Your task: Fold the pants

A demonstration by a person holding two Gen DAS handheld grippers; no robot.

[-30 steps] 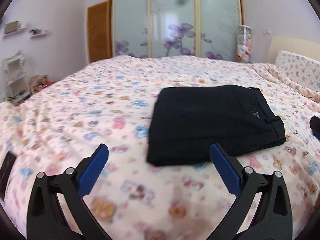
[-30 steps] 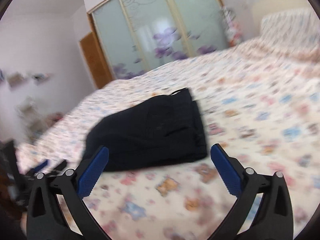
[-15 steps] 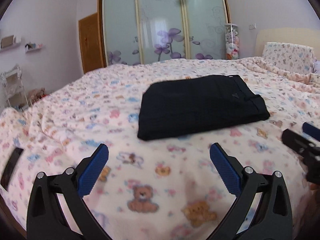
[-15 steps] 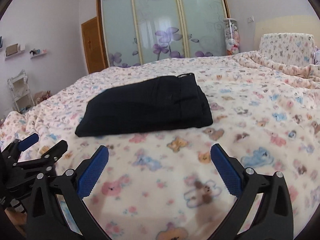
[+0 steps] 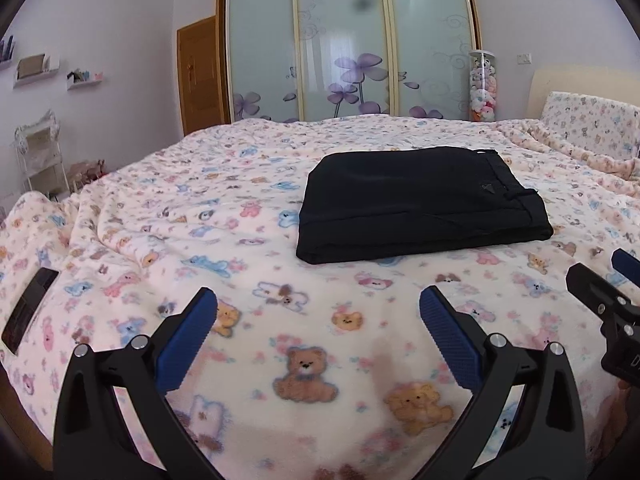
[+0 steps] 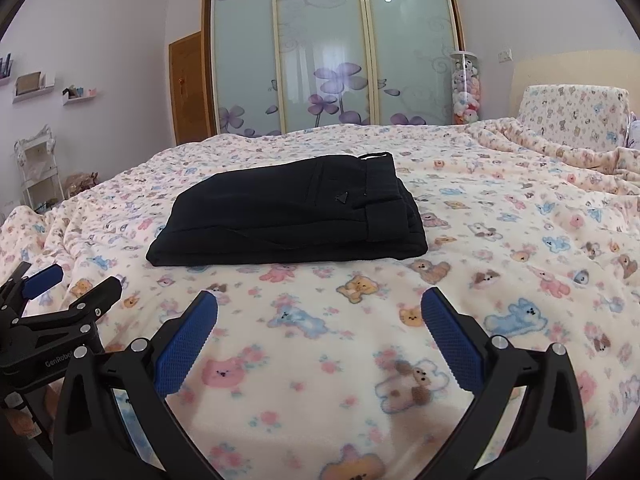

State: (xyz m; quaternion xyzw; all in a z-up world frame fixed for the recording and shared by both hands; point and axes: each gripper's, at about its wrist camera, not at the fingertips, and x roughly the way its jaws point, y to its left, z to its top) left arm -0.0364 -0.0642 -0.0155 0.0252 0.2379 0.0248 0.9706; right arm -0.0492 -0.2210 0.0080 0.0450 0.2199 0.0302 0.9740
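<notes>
The black pants [image 5: 420,204] are lying folded on the bed [image 5: 160,220]. Both the left gripper [image 5: 318,320] and right gripper [image 6: 319,320] are hovering near the pants, jaws spread wide, gripping nothing.

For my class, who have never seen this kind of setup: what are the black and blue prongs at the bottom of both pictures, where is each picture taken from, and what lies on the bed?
The prongs are handheld two-finger grippers, one in each of a person's hands; there is no robot arm. Each carries a camera looking forward along its fingers. One picture comes from the left gripper, the other from the right gripper. Both stand open and hold nothing. On the teddy-bear blanket lie black pants, already folded into a neat rectangle. A dark phone-like object lies at the blanket's left edge.
</notes>
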